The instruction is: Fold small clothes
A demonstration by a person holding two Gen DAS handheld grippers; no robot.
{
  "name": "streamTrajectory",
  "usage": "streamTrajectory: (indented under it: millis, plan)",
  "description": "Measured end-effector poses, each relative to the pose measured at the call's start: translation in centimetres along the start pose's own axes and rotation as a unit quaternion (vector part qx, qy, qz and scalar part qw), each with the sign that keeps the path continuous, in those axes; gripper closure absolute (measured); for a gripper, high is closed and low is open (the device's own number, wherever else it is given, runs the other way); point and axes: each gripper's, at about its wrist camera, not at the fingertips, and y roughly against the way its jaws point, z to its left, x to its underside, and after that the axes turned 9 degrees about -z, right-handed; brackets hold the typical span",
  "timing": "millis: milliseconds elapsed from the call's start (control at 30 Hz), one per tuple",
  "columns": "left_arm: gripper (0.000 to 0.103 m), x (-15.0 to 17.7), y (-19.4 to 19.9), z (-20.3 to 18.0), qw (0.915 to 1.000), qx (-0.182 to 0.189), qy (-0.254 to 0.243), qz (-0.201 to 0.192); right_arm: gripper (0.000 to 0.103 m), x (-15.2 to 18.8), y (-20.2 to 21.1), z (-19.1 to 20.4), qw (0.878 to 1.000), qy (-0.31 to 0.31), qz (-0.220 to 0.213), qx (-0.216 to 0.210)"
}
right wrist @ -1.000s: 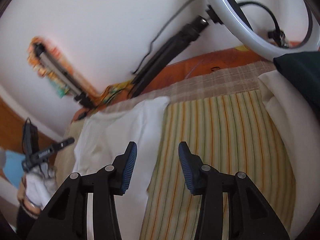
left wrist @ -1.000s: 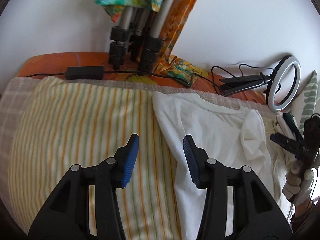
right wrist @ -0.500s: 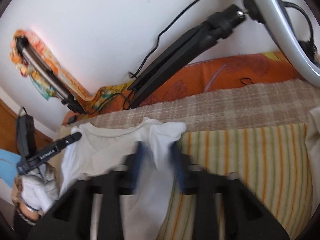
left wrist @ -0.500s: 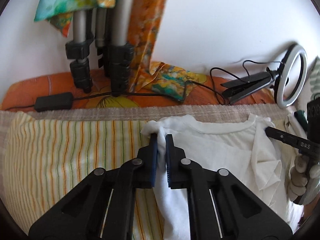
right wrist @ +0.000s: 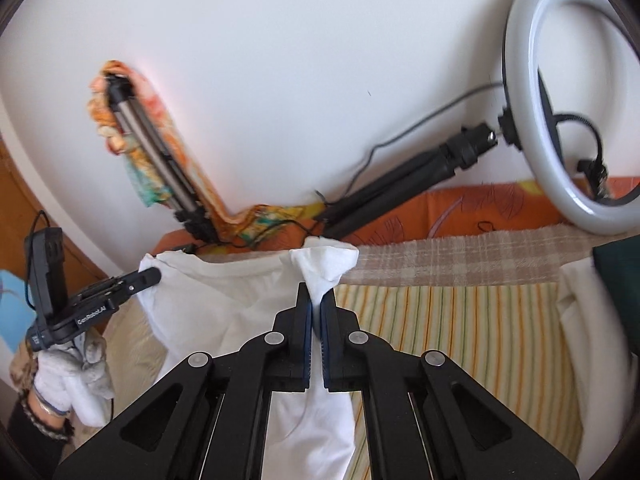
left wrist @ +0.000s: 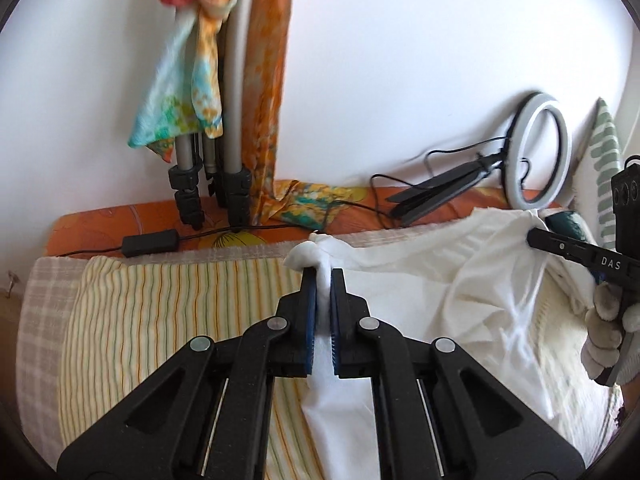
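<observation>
A small white t-shirt (left wrist: 416, 280) hangs stretched between both grippers above a striped yellow cloth (left wrist: 168, 312). My left gripper (left wrist: 323, 276) is shut on one shoulder corner, which bunches above the blue pads. My right gripper (right wrist: 316, 300) is shut on the other shoulder corner of the white t-shirt (right wrist: 224, 304). Each gripper shows in the other's view, the right gripper (left wrist: 560, 246) at the right edge and the left gripper (right wrist: 136, 280) at the left edge, both clamped on the shirt.
A ring light (right wrist: 560, 120) on a folded black tripod (right wrist: 400, 184) lies against the white wall. Tripod legs draped in patterned cloth (left wrist: 208, 120) stand at the back. A black power adapter (left wrist: 150, 242) lies on the orange sheet. A dark green item (right wrist: 616, 280) sits right.
Both grippers went from open over the flat shirt to shut on its shoulder corners. They then lifted the shirt off the striped cloth.
</observation>
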Motion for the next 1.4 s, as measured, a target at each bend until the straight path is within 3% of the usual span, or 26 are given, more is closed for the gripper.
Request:
streamTrajectory:
  millis: [267,567,767,1000,1133,1233,1300,1400]
  plan:
    - [0.099,2.6,7.5,-3.2,0.9992,0.007,-0.026,-0.028,0.101,2.4,7.2,3.1,0.999,0.037,-0.020,-0.021]
    - [0.099,11.0,14.6,-5.1,0.9993,0.018,-0.031,-0.011,0.101,10.0,14.2,6.4,0.995,0.098,-0.009,-0.027]
    - [0.099,16.0,16.7,-6.5,0.9976,0.004,-0.068,0.012,0.101,15.3,16.1,6.9,0.990,0.140,0.003,-0.014]
    - [0.099,18.5,19.7,-7.7,0.9924,-0.007,-0.122,0.007,0.101,18.1,18.5,8.0,0.977,0.212,-0.016,-0.004]
    - [0.099,20.1,22.5,-7.5,0.9889,-0.009,-0.148,0.007,0.100,19.4,20.7,8.4,0.970,0.243,0.004,-0.021]
    - [0.099,20.4,24.0,-6.3,0.9934,-0.009,-0.115,0.007,0.100,19.8,22.2,7.9,0.973,0.229,0.009,-0.018]
    - [0.099,19.9,24.2,-4.8,0.9985,0.001,-0.051,0.017,0.093,19.6,22.5,7.3,0.981,0.191,0.012,-0.013]
    - [0.098,19.2,23.5,-3.0,0.9982,0.020,0.042,0.037,0.083,19.2,21.7,6.2,0.993,0.116,0.026,-0.001]
